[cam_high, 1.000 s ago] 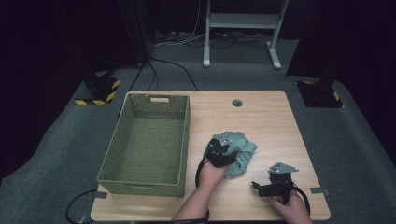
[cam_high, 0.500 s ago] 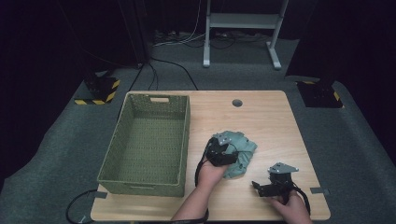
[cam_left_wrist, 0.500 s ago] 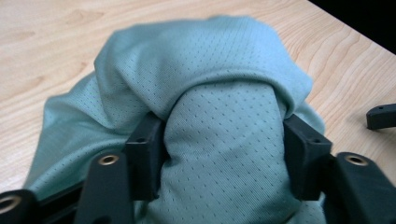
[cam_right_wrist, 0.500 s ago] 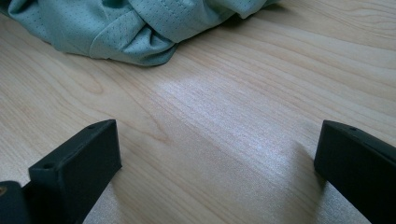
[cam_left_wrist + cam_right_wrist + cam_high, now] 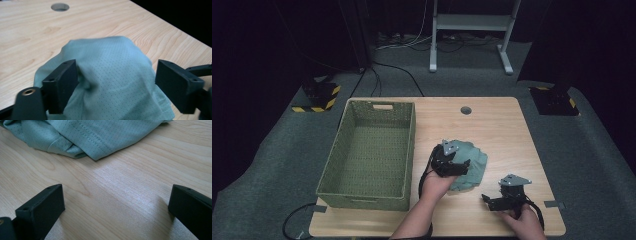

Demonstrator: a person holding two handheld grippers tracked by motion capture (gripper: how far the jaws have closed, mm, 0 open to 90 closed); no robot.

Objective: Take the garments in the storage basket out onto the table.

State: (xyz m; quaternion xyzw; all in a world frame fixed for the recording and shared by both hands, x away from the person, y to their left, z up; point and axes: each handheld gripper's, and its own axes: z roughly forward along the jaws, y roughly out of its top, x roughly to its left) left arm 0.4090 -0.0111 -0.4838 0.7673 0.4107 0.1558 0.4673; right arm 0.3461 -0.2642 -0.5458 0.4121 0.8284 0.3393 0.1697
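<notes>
Your left hand-held gripper (image 5: 460, 165), jaws just opening, is hovering over the crumpled pale-green mesh cloth (image 5: 472, 167), lying lengthwise toward the surface's near edge; your right hand-held gripper (image 5: 490, 200) is resting spread.

The left gripper (image 5: 451, 161) hides part of the green cloth (image 5: 471, 167), the cloth's near folds run off the left gripper view's bottom edge, and its fabric is cropped at the right gripper view's top.
</notes>
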